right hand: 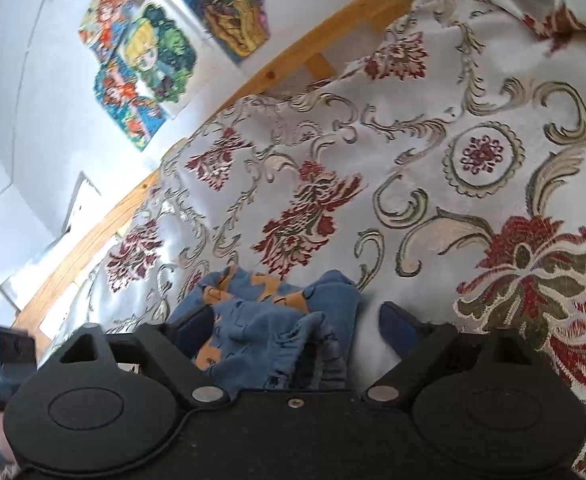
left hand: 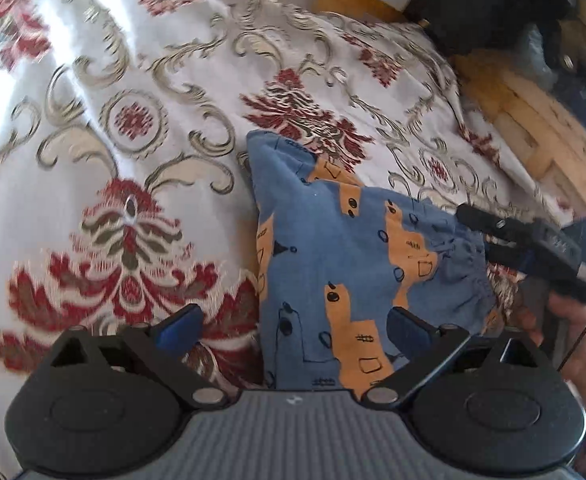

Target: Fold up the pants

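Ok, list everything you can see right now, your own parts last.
pants: one, blue with orange patches and dark doodles, folded compact on the bedspread, gathered waistband toward the right gripper.
bedspread: one, pale silvery with red flowers and beige scrolls, covers the bed.
wooden frame: one, light orange-brown, along the bedspread's far edge.
pictures: several, multicoloured, on the white wall beyond the frame.
dark bundle: one, black, top right corner; cannot tell what it is.
phone-like device: one, black, lower left edge.
left gripper: one, black with blue pads, jaws open over the pants' near edge.
right gripper: one, black, jaws open around the waistband.
hand: one, holding the right gripper.
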The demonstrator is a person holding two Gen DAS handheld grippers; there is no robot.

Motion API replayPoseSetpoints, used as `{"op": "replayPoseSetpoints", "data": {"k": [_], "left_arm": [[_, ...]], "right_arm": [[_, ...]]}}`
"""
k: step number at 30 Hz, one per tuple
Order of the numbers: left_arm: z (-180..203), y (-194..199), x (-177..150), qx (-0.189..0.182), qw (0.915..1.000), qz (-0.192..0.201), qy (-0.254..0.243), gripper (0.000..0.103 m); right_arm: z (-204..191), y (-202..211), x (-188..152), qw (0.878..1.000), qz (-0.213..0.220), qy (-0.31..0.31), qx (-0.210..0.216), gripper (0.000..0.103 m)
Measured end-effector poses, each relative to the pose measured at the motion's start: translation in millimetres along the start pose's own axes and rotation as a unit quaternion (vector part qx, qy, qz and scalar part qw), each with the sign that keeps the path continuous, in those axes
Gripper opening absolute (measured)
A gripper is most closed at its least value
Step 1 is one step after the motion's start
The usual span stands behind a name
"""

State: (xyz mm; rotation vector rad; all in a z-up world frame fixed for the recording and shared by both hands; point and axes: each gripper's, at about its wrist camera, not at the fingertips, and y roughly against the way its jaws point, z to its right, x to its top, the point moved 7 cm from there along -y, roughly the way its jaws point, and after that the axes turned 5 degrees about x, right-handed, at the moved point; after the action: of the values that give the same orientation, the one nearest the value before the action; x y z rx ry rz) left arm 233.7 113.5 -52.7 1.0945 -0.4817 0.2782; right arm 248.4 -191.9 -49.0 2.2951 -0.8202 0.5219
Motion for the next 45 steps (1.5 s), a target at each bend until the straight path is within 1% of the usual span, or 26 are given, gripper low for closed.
{"op": "replayPoseSetpoints", "data": {"k": [3, 4, 5, 6, 7, 8, 9, 11, 12, 14, 15, 17, 18, 22, 25, 27, 29, 31, 36, 42, 45], "left_arm": [[-2, 4, -2, -0.014, 0.9994, -0.004, 0.03, 0.095], [-3, 5, -3, -0.019, 0.999, -0.006, 0.039, 0.095], [-4, 5, -5, -0.022, 0.9985, -0.008, 0.049, 0.094], [-5, 4, -6, -0.021, 0.9982, -0.009, 0.054, 0.093], [-6, 4, -7, -0.019, 0.9981, -0.009, 0.058, 0.092], [-6, 4, -8, -0.014, 0.9982, -0.007, 0.058, 0.089], [-5, 3, -9, -0.005, 0.9985, -0.008, 0.055, 0.087], [-4, 2, -10, 0.02, 0.9988, -0.013, 0.042, 0.075], [-3, 2, -10, 0.03, 0.9989, -0.014, 0.035, 0.072], [0, 3, -11, 0.043, 0.9986, -0.018, 0.024, 0.061], [2, 4, -11, 0.045, 0.9986, -0.02, 0.021, 0.058], [6, 5, -13, 0.042, 0.9984, -0.027, 0.025, 0.043], [8, 5, -14, 0.046, 0.9982, -0.029, 0.026, 0.042], [13, 6, -15, 0.072, 0.9969, -0.027, 0.017, 0.033], [17, 6, -14, 0.092, 0.995, -0.033, 0.02, 0.03], [22, 6, -12, 0.109, 0.9931, -0.038, 0.022, 0.028], [26, 6, -10, 0.123, 0.9915, -0.039, 0.014, 0.025], [31, 9, -10, 0.132, 0.9906, -0.036, 0.004, 0.024], [35, 18, -10, 0.123, 0.9919, -0.029, 0.007, 0.022], [41, 27, -7, 0.115, 0.9932, -0.015, -0.009, 0.021], [45, 29, -3, 0.115, 0.9929, -0.004, -0.028, 0.021]], "right_arm": [[6, -2, -1, 1.0, 0.004, -0.019, -0.013, 0.074], [7, -3, -1, 1.0, 0.004, -0.024, -0.016, 0.072], [8, -4, -2, 0.999, 0.003, -0.027, -0.021, 0.068], [8, -5, -3, 0.999, 0.002, -0.028, -0.027, 0.062], [8, -6, -4, 0.999, -0.001, -0.028, -0.033, 0.055], [9, -8, -6, 0.999, -0.006, -0.028, -0.039, 0.044], [10, -8, -7, 0.999, -0.007, -0.029, -0.041, 0.037], [11, -7, -9, 0.999, -0.003, -0.036, -0.036, 0.033], [11, -6, -10, 0.999, -0.001, -0.037, -0.036, 0.032], [8, -6, -11, 0.999, 0.003, -0.03, -0.042, 0.031], [7, -5, -11, 0.999, 0.004, -0.023, -0.046, 0.031], [2, -7, -12, 0.998, 0.007, -0.007, -0.057, 0.03], [-1, -7, -12, 0.998, 0.009, 0.002, -0.062, 0.03], [-13, -6, -15, 0.995, 0.017, 0.045, -0.087, 0.027], [-26, -5, -18, 0.989, 0.025, 0.089, -0.111, 0.025], [-36, -5, -19, 0.983, 0.029, 0.127, -0.13, 0.024], [-46, -5, -21, 0.976, 0.034, 0.16, -0.145, 0.023], [-53, -2, -22, 0.972, 0.04, 0.176, -0.151, 0.022], [-65, 8, -19, 0.968, 0.053, 0.193, -0.149, 0.021], [-84, 14, -15, 0.954, 0.071, 0.245, -0.158, 0.021], [-92, 14, -12, 0.944, 0.081, 0.275, -0.166, 0.021]]}}
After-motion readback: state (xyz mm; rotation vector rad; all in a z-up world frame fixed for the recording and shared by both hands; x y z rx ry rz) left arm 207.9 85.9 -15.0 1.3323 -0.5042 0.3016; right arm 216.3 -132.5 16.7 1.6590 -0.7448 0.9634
